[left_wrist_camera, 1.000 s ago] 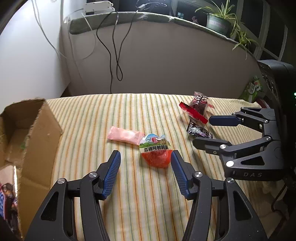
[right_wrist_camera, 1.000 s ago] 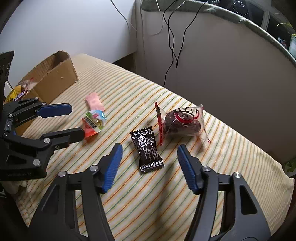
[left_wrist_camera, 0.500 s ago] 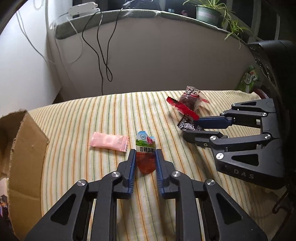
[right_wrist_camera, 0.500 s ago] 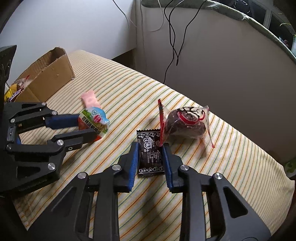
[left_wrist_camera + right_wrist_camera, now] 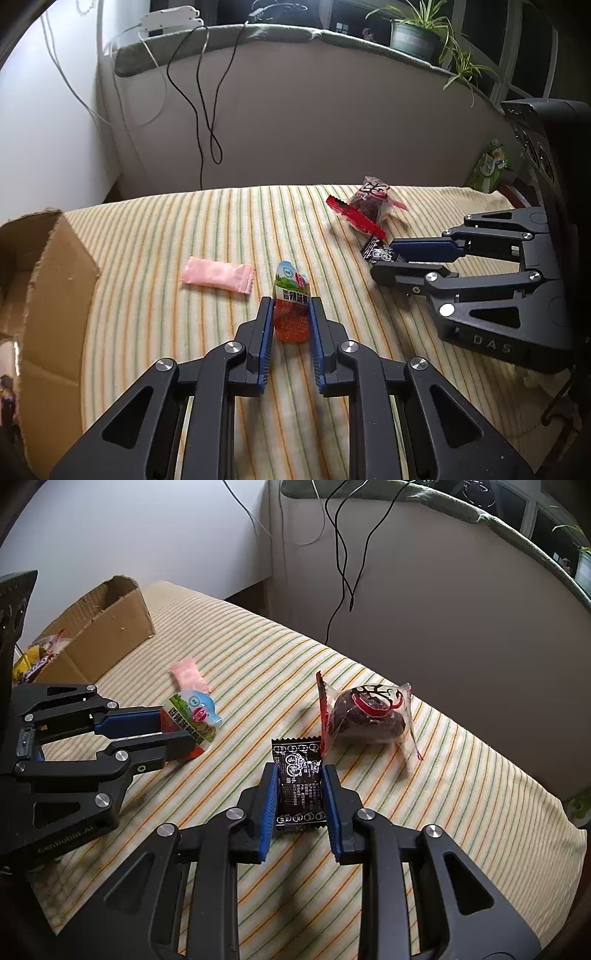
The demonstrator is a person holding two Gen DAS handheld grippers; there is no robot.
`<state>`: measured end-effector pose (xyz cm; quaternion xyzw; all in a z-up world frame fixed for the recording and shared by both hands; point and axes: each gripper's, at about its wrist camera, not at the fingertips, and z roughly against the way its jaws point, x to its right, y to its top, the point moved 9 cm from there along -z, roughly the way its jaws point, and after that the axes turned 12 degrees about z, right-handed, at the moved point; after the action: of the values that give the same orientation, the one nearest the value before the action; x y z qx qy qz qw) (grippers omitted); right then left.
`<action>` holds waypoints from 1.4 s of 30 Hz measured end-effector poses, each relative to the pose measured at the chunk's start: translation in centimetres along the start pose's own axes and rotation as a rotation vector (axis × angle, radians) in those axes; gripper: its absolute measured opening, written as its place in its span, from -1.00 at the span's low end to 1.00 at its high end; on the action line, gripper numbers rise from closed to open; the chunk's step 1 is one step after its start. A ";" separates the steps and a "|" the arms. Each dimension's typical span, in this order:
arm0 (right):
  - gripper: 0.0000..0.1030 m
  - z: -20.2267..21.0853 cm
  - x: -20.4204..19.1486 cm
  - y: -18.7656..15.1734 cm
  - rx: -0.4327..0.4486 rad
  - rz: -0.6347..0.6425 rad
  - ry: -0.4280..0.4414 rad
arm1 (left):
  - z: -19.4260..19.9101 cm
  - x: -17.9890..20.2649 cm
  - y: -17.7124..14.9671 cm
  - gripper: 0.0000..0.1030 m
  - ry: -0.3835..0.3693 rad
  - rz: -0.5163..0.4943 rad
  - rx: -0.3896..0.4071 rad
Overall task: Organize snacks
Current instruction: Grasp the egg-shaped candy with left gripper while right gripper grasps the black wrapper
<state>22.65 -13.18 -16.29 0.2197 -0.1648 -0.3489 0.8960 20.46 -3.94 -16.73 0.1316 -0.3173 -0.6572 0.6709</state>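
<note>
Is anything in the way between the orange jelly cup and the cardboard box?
Only the pink candy wrapper lies on the striped cloth between the orange jelly cup, pinched by the left gripper, and the cardboard box.

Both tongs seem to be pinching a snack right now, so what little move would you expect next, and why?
Probably a short lift. The left tongs are shut on the orange jelly cup and the right tongs on the black candy packet, both still down on the striped cloth. The cardboard box, with snacks already inside, looks like where they go.
</note>
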 end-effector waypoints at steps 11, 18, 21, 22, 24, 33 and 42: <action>-0.52 3.8 -2.9 3.7 0.079 0.033 0.012 | 5.5 -2.6 1.0 -0.85 0.000 0.051 0.088; -0.52 4.4 -4.4 5.2 0.099 0.058 0.011 | 3.9 -3.0 0.2 -0.47 -0.029 0.081 0.030; -0.52 4.1 -4.5 4.7 0.085 0.064 0.009 | 2.5 -2.1 -0.4 0.06 -0.014 0.062 0.007; -0.52 3.9 -4.4 4.6 0.079 0.063 0.004 | 2.2 -2.0 -0.6 0.06 -0.009 0.058 -0.001; -0.52 3.9 -4.0 3.8 0.073 0.056 -0.002 | 1.5 -1.5 -1.2 0.06 -0.009 0.048 -0.024; -0.52 3.8 -2.1 2.4 0.067 0.017 -0.013 | 1.2 -1.3 -2.6 -0.41 0.040 0.026 -0.029; -0.52 4.8 -2.7 2.5 0.082 0.014 -0.019 | 3.6 -1.8 -2.3 -0.48 0.022 0.050 0.012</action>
<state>20.01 -10.99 -11.26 0.2517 -0.1890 -0.3374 0.8872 16.63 -1.58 -15.78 0.1349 -0.3171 -0.6366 0.6899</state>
